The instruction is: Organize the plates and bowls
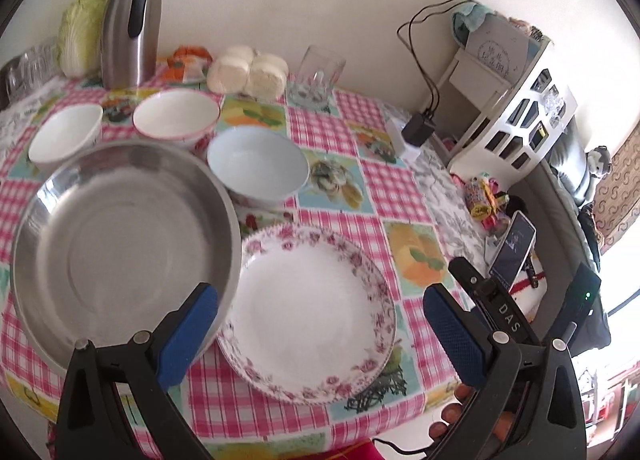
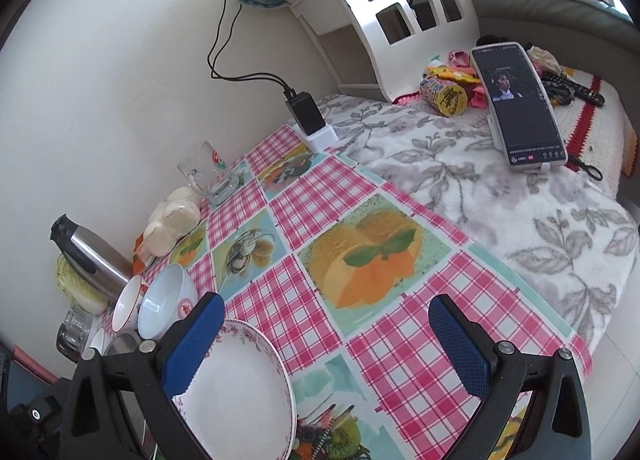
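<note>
Here we hold both tools spread wide, gripping nothing. The floral plate (image 1: 312,316) lies between the left tool (image 1: 320,334) fingers on the bench; it looks stiff, glossy, breakable, so we'd pinch its rim.

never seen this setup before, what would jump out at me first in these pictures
The big steel pan fills the left of the left wrist view, with a flower-rimmed plate right beside it on the pink checked tablecloth. Behind them stand three bowls, two white and one pale blue bowl. In the right wrist view, a lit phone leans upright on the grey leaf-print cloth at the far right, and both grippers, left and right, are open.
</note>
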Action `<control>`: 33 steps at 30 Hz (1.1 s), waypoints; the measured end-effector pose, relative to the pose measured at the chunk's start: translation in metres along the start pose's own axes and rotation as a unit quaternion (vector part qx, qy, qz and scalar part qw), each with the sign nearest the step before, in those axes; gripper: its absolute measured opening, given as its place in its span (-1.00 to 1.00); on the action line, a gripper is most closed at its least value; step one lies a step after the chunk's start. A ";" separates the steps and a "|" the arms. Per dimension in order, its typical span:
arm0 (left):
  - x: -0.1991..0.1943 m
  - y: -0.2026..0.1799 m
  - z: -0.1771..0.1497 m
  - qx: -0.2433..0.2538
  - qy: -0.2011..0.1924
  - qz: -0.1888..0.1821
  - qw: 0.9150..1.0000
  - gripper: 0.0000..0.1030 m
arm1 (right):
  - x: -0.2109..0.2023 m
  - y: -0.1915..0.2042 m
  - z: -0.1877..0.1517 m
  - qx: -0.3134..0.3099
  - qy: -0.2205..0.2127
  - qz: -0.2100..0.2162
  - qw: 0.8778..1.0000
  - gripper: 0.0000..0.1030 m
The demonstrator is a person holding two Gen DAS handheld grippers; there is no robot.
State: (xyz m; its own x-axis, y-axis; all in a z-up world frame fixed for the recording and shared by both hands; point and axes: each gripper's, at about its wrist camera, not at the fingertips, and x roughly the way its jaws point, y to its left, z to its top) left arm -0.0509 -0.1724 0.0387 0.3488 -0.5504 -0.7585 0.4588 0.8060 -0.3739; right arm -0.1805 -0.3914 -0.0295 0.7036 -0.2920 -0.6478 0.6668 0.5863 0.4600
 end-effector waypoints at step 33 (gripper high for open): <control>0.066 0.044 -0.043 -0.144 0.113 0.048 0.982 0.26 | 0.061 0.014 -0.040 -0.008 0.165 0.070 0.984 -0.35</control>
State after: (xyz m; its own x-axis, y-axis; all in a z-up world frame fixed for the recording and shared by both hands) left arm -0.0429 -0.1636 -0.0511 0.1733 -0.4332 -0.8845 0.1711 0.8976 -0.4061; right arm -0.1384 -0.3707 -0.0864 0.6681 0.0529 -0.7422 0.5628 0.6165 0.5506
